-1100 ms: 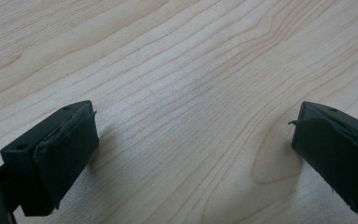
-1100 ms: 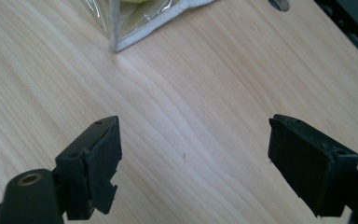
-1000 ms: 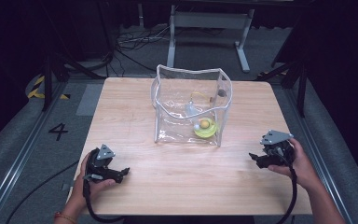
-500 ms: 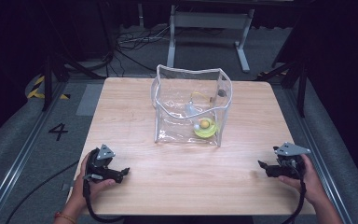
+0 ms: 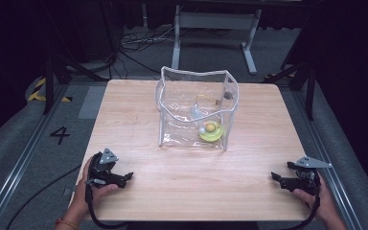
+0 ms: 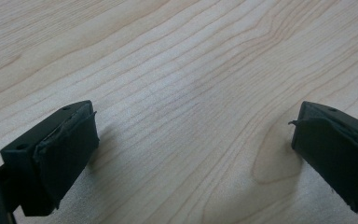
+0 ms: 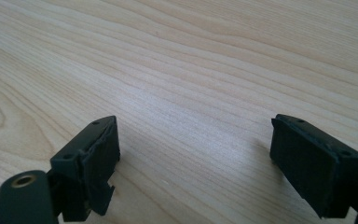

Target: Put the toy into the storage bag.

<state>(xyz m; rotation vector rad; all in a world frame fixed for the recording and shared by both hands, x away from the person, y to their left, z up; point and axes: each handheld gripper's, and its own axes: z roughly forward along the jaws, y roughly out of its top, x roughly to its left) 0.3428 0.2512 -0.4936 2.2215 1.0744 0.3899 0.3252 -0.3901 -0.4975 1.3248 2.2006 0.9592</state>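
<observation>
We hold two grippers: the left gripper [image 5: 124, 178] at the table's [image 5: 182, 191] near-left corner, the right gripper [image 5: 278, 180] at the near-right corner, both wide open and empty, bare wood between. One clear bag [image 5: 195, 108] stands mid-table toward the far edge, holding a yellow toy [image 5: 211, 130].

Clear plastic pouch [image 5: 196, 108] stands upright, open-topped, mid-table.

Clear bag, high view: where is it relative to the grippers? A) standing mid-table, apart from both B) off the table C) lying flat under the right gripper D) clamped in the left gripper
A: the clear bag stands upright mid-table, while the left gripper and right gripper sit near the front edge, both open and empty.
</observation>
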